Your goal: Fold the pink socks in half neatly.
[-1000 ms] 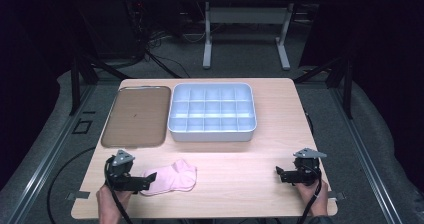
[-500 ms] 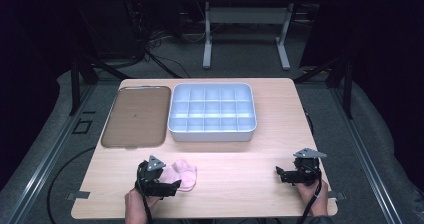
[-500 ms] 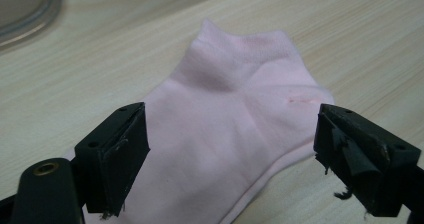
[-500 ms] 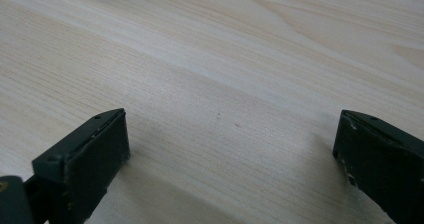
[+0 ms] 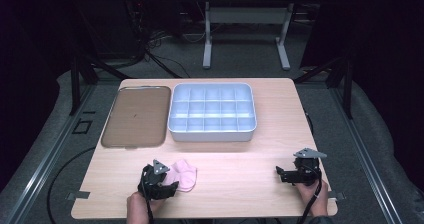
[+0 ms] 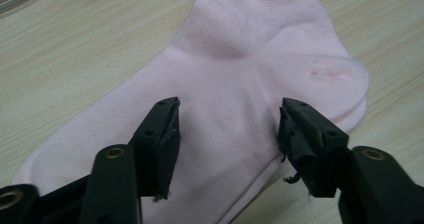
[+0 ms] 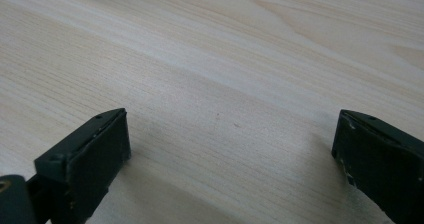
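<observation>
A pale pink ankle sock point(image 5: 183, 174) lies flat near the table's front edge, left of centre. My left gripper point(image 5: 172, 185) hovers at its near end, open. In the left gripper view the sock point(image 6: 240, 74) spreads under and beyond the two jaws, which stand apart over the fabric without pinching it; the left gripper point(image 6: 227, 129) sits low over it. My right gripper point(image 5: 278, 173) rests near the front right corner, open, pointing left. In the right gripper view the right gripper point(image 7: 230, 141) has bare wood between its wide-set jaws.
A pale blue tray with several compartments point(image 5: 212, 133) stands at the back centre of the wooden table point(image 5: 235, 159). A flat brown tray point(image 5: 136, 115) lies to its left. Table legs and cables stand on the dark floor behind.
My left gripper has moved right along the front edge, from the table's left corner to the sock's near end. The right gripper has stayed put.
</observation>
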### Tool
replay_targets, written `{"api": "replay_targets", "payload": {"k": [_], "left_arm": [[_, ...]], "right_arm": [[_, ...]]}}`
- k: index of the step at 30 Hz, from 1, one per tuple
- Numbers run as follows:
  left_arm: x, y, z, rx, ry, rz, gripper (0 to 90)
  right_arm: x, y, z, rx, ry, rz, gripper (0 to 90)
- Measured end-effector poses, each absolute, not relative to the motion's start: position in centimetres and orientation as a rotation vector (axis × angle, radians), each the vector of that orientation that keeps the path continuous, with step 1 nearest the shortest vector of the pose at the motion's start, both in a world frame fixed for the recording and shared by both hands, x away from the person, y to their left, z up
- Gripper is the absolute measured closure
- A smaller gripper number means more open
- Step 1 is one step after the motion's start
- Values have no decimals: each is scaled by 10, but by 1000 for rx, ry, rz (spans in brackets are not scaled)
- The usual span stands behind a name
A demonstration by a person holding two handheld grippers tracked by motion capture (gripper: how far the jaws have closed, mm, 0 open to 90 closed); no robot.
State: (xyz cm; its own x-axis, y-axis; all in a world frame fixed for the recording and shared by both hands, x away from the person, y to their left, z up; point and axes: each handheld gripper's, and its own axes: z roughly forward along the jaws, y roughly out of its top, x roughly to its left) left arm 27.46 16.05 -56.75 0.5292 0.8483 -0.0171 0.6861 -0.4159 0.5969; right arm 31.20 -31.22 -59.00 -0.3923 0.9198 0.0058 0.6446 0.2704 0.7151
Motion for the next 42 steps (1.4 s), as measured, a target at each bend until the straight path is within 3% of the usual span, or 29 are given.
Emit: {"api": "replay_targets", "payload": {"k": [9,12,24,42], "left_arm": [[271,165,-568,2196,1218,384,740],[270,166,-569,2183,1210,391,789],[265,161,-551,2110,1117,337,804],[287,73,-538,2187,865,278,802]], "right_arm": [[312,-312,-590,1415,2131,905,18],[312,-312,-590,1414,2130,905,19],[312,-312,-590,1416,2122,905,23],[312,-313,-590,1417,2120,908,28]]}}
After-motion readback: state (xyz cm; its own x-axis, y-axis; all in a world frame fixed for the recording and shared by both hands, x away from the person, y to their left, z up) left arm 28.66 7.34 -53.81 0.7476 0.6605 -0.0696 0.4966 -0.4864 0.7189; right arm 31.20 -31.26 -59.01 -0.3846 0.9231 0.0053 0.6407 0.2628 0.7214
